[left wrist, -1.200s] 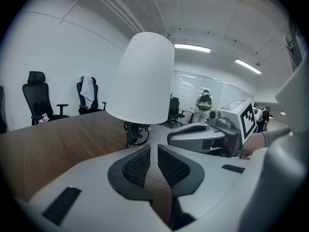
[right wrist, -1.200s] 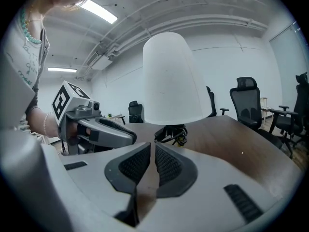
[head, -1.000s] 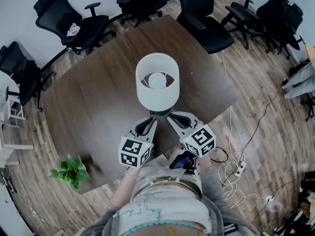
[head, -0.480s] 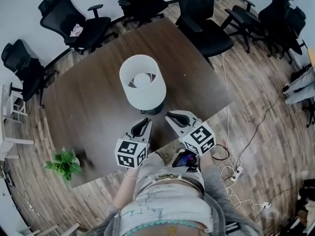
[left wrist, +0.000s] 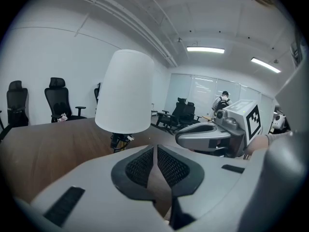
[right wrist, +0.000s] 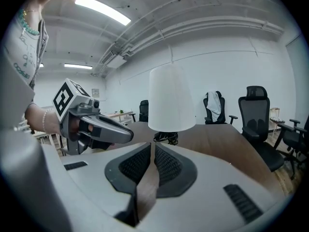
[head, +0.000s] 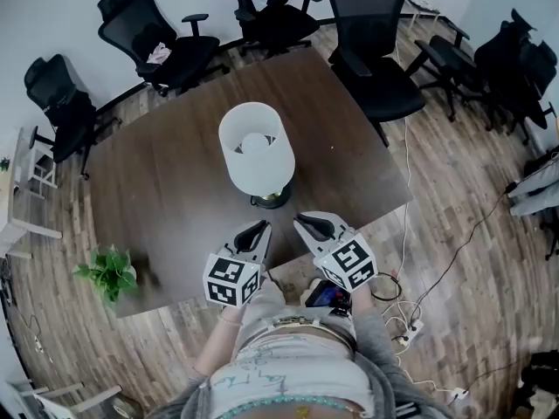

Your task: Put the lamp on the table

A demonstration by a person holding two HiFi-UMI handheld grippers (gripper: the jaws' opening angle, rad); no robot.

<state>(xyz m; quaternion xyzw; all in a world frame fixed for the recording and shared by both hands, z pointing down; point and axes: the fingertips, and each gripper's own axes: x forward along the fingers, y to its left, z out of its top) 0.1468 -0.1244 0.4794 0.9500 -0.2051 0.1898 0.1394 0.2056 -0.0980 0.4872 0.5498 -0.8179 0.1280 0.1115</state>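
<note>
Left jaws: the left gripper (left wrist: 155, 150) has its dark, cross-hatched pads pressed together, with nothing between them.
Right jaws: the right gripper (right wrist: 151, 149) is likewise closed and empty, its ribbed black pads meeting along a thin seam.
Gripper bodies: smooth, moulded grey plastic that widens behind the pads. The two tips sit side by side over the near edge of the surface.
Lamp: a white table lamp (head: 256, 151) with a matt, slightly tapered drum shade that is open at the top, showing a round bulb inside. It has a dark round base with a brassy rim and stands upright near the middle of the surface, just beyond both tips and touched by neither.
Surface: a dark brown, wood-grained rectangular surface (head: 166, 190) with a smooth top.
Change: a second ago both tips reached the lamp's base under the shade. Now they have drawn back, leaving a clear gap.
Surroundings: black mesh-backed office chairs (head: 162, 42) on a wood-plank floor (head: 454, 173).
</note>
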